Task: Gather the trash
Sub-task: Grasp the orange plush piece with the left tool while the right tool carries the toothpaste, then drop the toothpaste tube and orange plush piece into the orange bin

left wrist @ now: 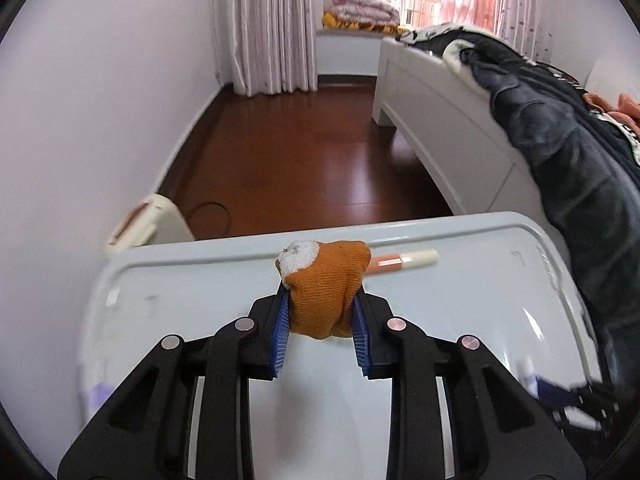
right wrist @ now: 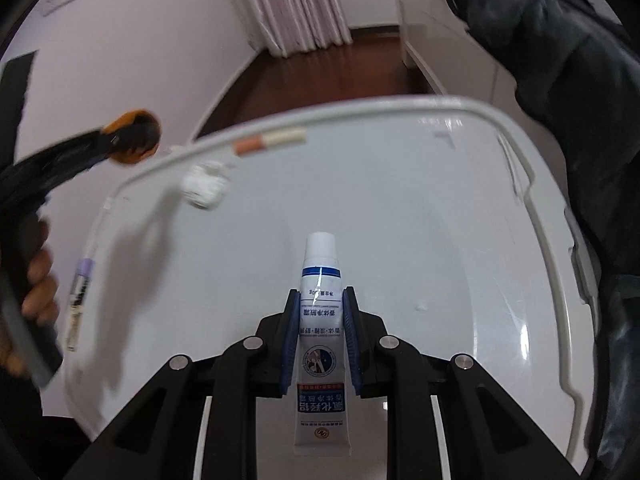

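**Mei:** Black linkage arms fill the bottom of both wrist views. On the left one, the left gripper has its 2 blue ribbed pads pinching a bunched orange knitted cloth with a worn white patch. The cloth bulges out above the fingertips.

**Jun:** And the other hand?

**Mei:** The right gripper is pressed onto a white squeeze tube with blue printing and a white cap. The tube runs lengthwise between the pads, cap pointing away from the camera, crimped end toward it.

**Jun:** Where does all this happen?

**Mei:** Over a glossy pale grey lid with a raised rim. Near its far edge lies a slim stick, pink-orange at 1 end and cream at the other; in the left view it shows just behind the orange cloth.

**Jun:** Anything else on the lid?

**Mei:** A crumpled white wad sits near the far-left rim, blurred. Along the left edge lies a thin pen-like item with a lilac band.

**Jun:** Can you see the left gripper from the right camera?

**Mei:** Yes, blurred at the left, with the orange cloth in its tip beyond the lid's rim. A hand grips its handle.

**Jun:** Surroundings?

**Mei:** Dark red wooden floor, pink curtains, and a white bed draped in dark bedding.
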`<state>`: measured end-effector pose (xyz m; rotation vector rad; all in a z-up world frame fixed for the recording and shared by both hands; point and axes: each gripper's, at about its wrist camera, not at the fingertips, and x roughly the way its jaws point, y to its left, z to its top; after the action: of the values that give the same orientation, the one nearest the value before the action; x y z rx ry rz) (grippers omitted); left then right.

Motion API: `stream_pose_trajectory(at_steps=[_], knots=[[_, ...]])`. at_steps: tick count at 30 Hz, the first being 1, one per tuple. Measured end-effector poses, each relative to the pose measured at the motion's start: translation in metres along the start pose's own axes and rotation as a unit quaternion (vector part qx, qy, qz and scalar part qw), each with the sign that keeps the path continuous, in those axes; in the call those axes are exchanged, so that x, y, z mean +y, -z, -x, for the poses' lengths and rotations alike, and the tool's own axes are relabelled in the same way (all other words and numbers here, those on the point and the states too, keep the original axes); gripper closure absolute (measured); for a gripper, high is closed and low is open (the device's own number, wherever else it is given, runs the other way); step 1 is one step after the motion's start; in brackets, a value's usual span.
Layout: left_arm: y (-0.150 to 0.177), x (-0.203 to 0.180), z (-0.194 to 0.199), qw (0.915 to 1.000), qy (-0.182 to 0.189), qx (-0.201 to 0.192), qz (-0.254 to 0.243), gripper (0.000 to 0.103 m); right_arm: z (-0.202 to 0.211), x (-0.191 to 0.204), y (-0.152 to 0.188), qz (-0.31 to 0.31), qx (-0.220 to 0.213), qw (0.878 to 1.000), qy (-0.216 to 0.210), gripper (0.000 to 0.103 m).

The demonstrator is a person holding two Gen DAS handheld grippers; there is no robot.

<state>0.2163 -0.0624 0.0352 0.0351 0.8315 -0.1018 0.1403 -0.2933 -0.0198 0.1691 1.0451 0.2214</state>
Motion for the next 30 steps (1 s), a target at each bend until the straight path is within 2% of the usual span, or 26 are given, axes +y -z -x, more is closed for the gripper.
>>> stream_pose_trajectory(at_steps=[3, 8, 14, 20, 24, 28, 30], knots=[[0.019, 0.004, 0.063, 0.9998, -0.007, -0.014, -0.01, 0.077, 0.026, 0.02, 0.007, 0.005, -0.021, 1.0, -0.021, 0.082], [0.068, 0.011, 0.131, 1.0, 0.001, -0.002, -0.007, 0.077, 0.072, 0.058, 0.047, 0.021, -0.03, 0.997, -0.061, 0.082], [0.161, 0.014, 0.192, 0.9996, 0.019, 0.019, -0.006, 0.077, 0.119, 0.092, 0.108, 0.046, -0.028, 0.994, -0.092, 0.082], [0.243, 0.017, 0.208, 0.9968, 0.041, 0.067, 0.009, 0.077, 0.141, 0.111, 0.168, 0.07, -0.007, 0.992, -0.1, 0.082], [0.29, 0.005, 0.208, 0.9937, 0.053, 0.098, -0.012, 0.077, 0.141, 0.115, 0.213, 0.084, 0.03, 0.991, -0.103, 0.082], [0.332, -0.004, 0.187, 0.9782, 0.087, 0.189, 0.004, 0.077, 0.12, 0.116, 0.25, 0.094, 0.08, 0.988, -0.089, 0.082], [0.336, -0.008, 0.176, 0.9723, 0.085, 0.218, -0.004, 0.072, 0.1, 0.114, 0.267, 0.09, 0.119, 0.985, -0.083, 0.081]])
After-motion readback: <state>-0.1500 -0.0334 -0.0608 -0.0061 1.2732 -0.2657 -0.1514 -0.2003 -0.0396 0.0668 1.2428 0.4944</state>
